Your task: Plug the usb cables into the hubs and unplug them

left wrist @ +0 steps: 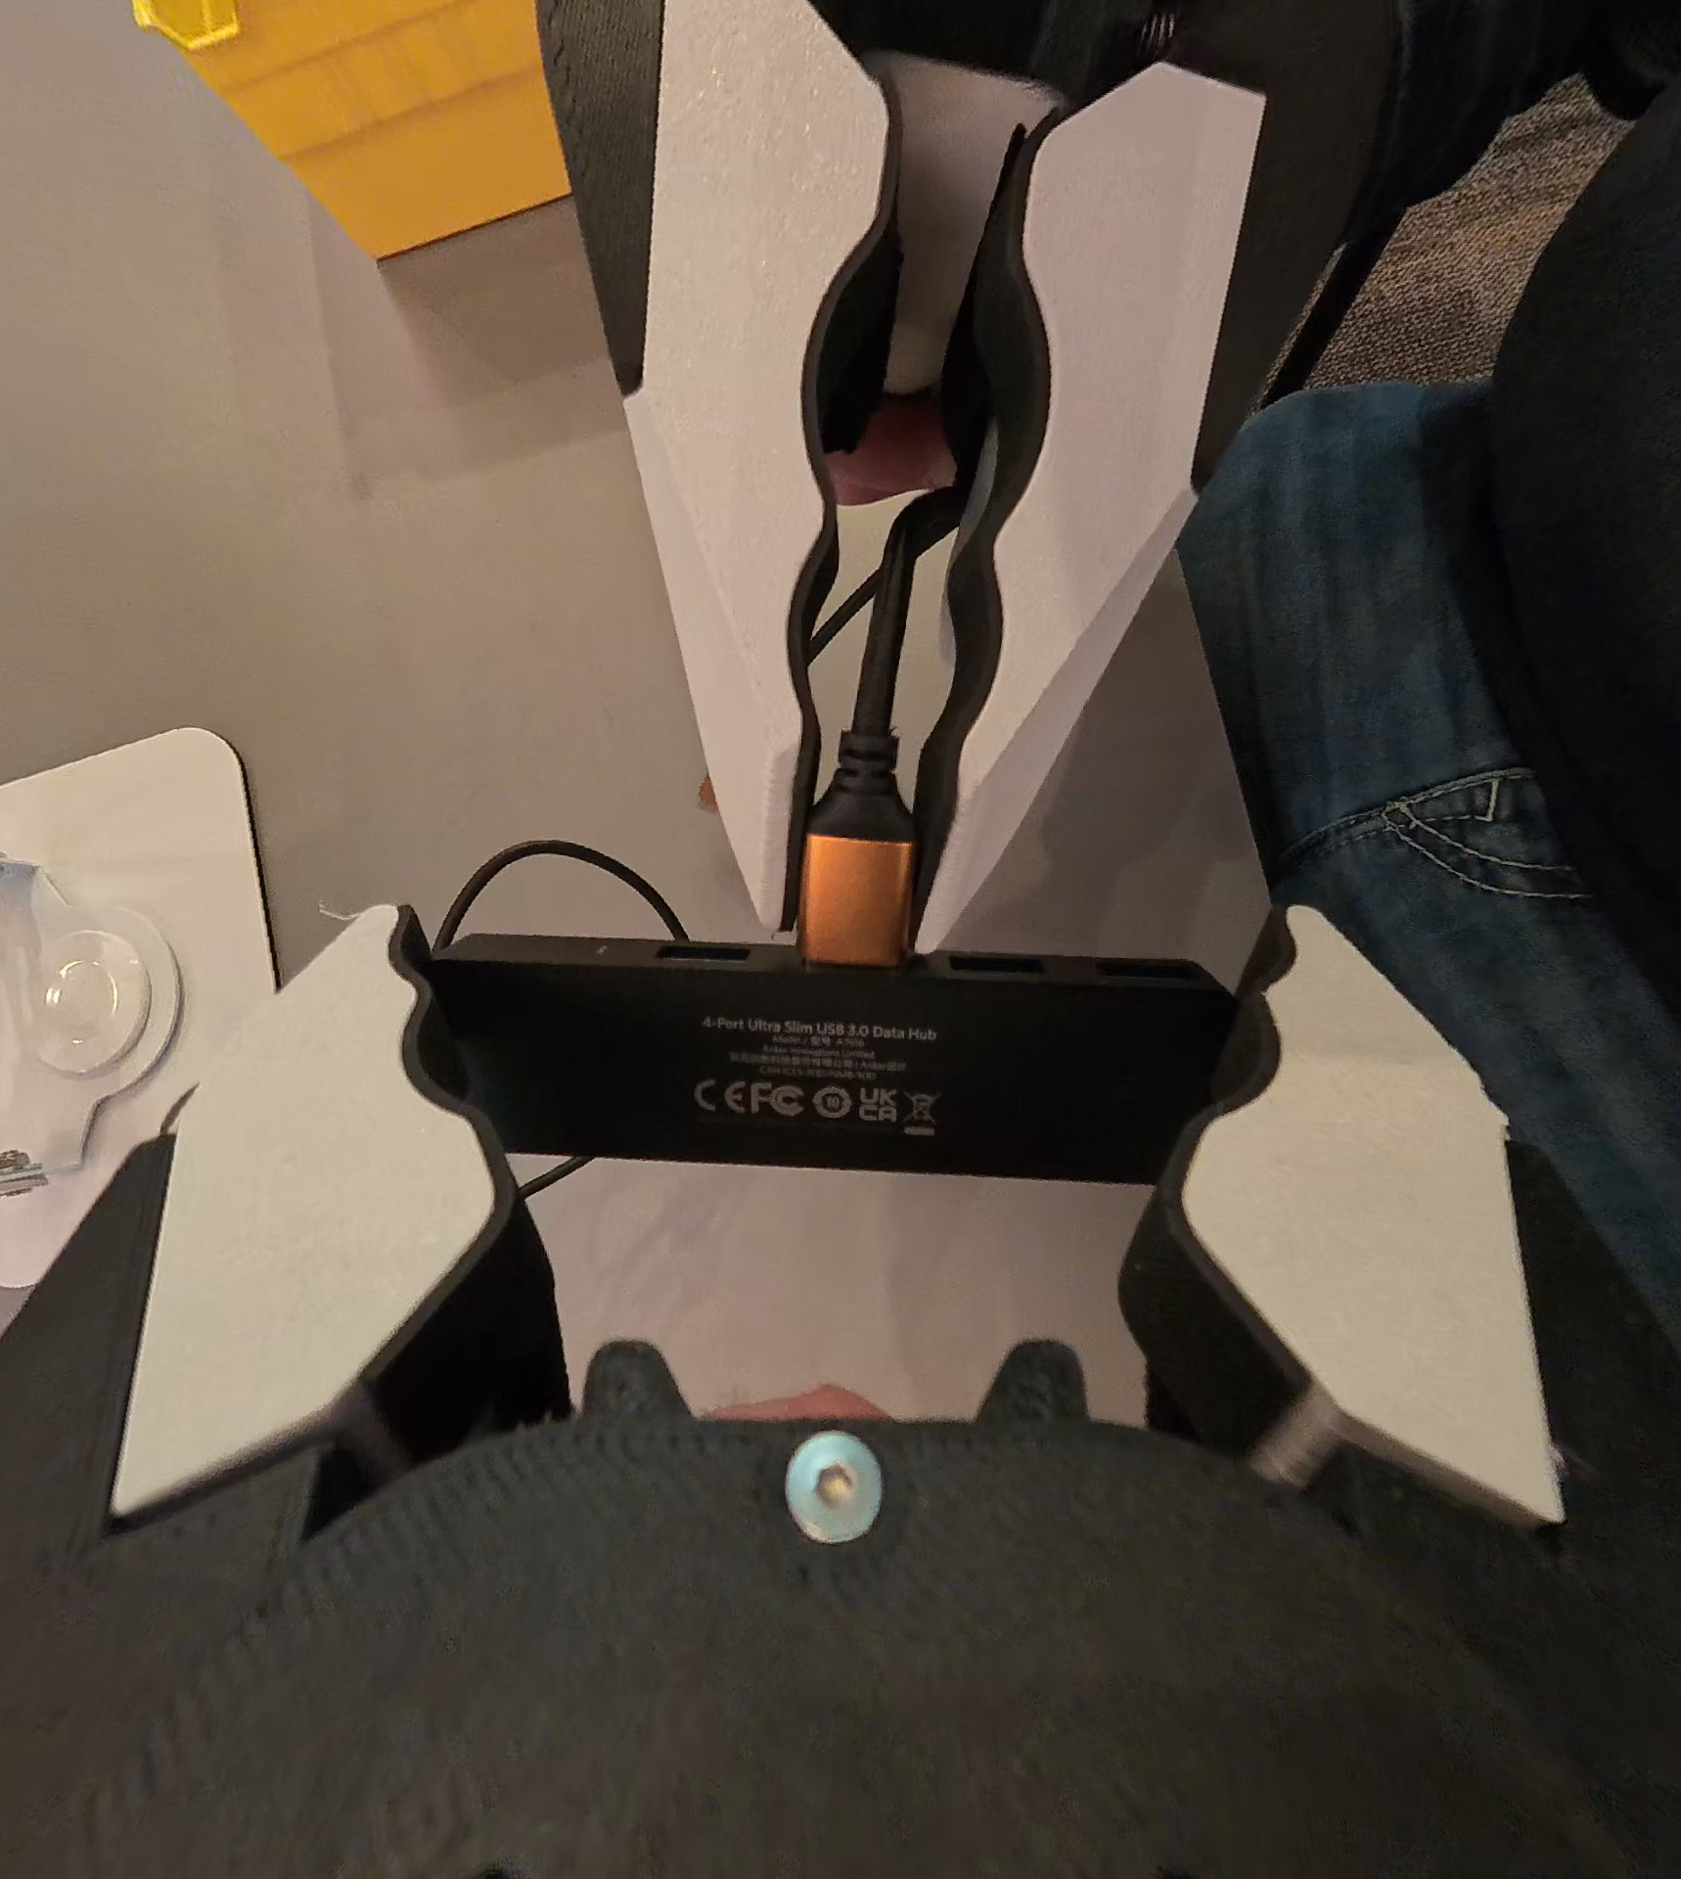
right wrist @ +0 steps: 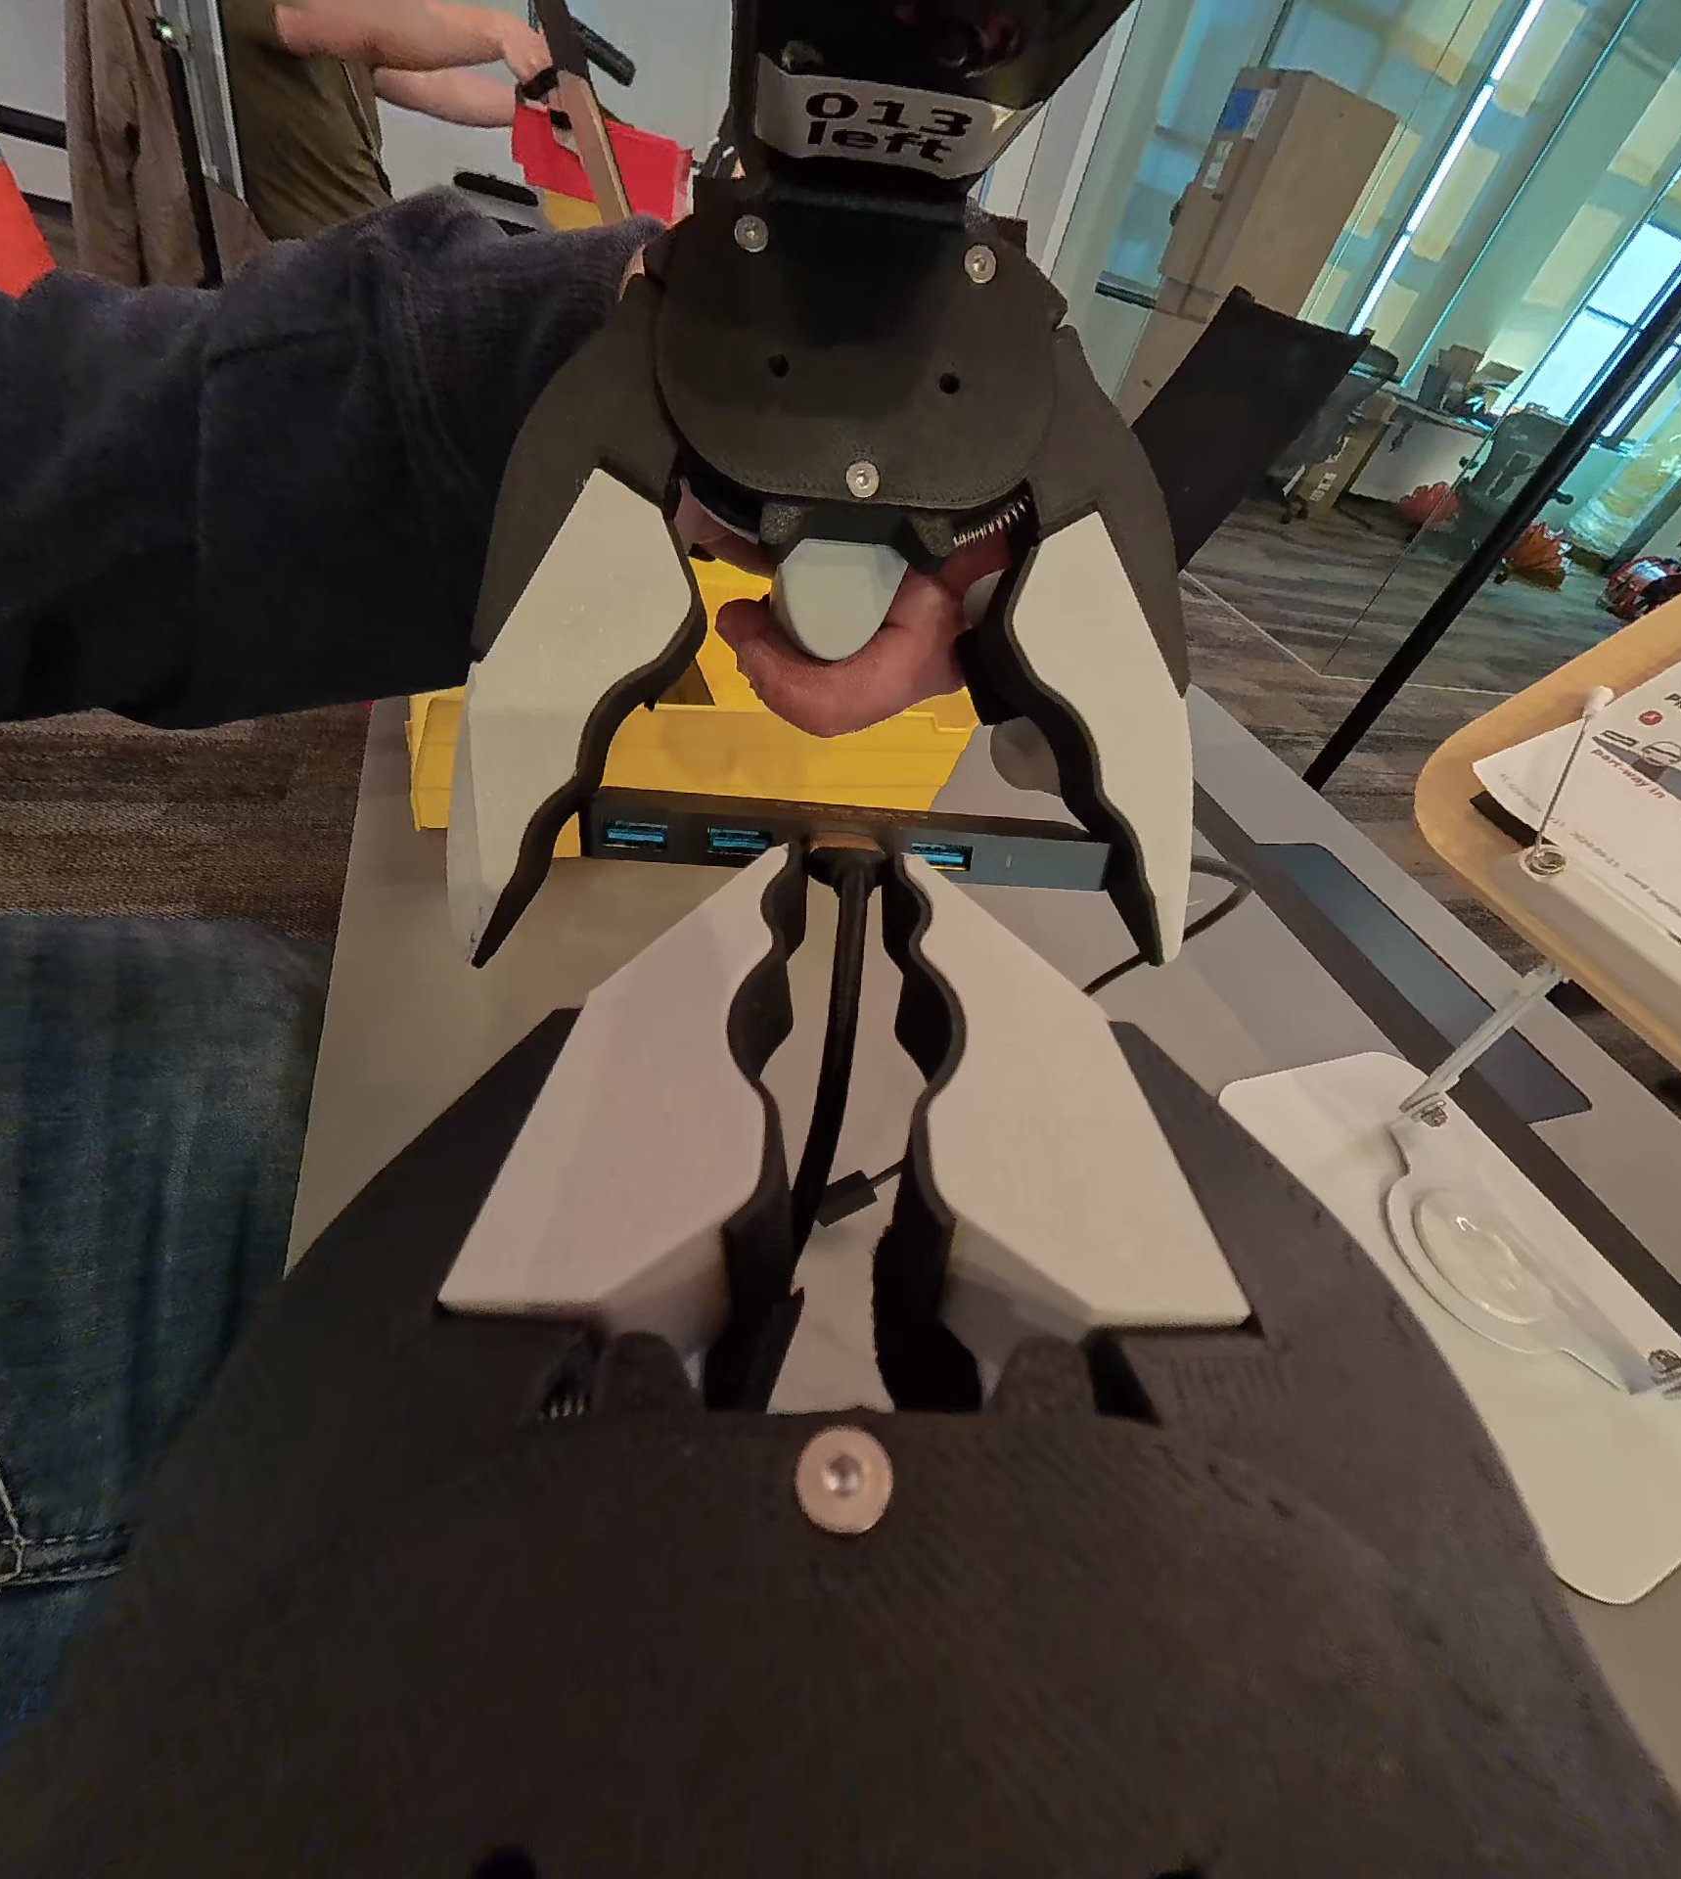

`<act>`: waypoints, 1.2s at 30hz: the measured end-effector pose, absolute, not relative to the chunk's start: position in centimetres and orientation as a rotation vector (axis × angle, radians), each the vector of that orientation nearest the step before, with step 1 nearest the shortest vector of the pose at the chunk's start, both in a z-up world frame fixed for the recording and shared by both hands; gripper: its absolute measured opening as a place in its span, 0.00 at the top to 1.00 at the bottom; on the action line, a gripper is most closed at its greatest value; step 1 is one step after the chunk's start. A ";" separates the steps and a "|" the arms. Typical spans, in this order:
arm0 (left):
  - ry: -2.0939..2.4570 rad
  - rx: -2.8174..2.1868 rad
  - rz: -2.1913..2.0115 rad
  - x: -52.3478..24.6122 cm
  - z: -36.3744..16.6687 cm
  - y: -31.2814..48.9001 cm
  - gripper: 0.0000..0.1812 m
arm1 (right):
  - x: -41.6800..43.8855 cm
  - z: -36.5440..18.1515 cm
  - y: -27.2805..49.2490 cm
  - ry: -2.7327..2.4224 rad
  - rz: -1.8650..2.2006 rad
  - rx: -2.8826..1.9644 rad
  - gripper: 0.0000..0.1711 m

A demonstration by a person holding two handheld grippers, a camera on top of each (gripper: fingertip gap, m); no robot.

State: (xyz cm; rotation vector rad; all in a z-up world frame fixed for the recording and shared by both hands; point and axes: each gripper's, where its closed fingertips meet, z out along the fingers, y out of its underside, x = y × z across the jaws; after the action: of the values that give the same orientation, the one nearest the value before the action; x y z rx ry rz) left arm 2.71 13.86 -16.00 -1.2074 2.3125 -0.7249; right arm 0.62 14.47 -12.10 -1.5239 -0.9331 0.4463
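Note:
A slim black USB hub (left wrist: pixel 831 1068) is held level above the grey table, my left gripper (left wrist: pixel 831 946) shut on its two short ends. My right gripper (left wrist: pixel 852 915) comes from the far side, shut on a copper-coloured USB plug (left wrist: pixel 852 895). The plug's front sits in the hub's second port from the left. Its black cable (left wrist: pixel 877 661) runs back between the right fingers. In the right wrist view, my right gripper (right wrist: pixel 842 864) pinches the plug (right wrist: pixel 842 844) against the hub (right wrist: pixel 1019 849). The left gripper (right wrist: pixel 816 915) is opposite. Three blue ports are empty.
A yellow bin (right wrist: pixel 714 763) stands behind the hub. A white stand base (left wrist: pixel 84 966) with a clear suction cup sits on the table, holding a sheet on a wooden board (right wrist: pixel 1629 763). The person's jeans (left wrist: pixel 1426 813) are beside the table. The hub's thin cable (left wrist: pixel 552 864) trails off. The grippers are tip to tip, or close to it.

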 end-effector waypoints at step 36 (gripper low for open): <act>2.278 -1.221 -0.666 2.4 -15.9 13.5 0.22 | 0.6 -12.5 13.5 -1.043 0.662 -1.420 0.93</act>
State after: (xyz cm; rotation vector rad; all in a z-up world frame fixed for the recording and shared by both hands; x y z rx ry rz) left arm 2.37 13.47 -15.87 -1.2210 2.2783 -0.6658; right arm 0.65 13.54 -12.54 -1.4201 -1.0433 0.6622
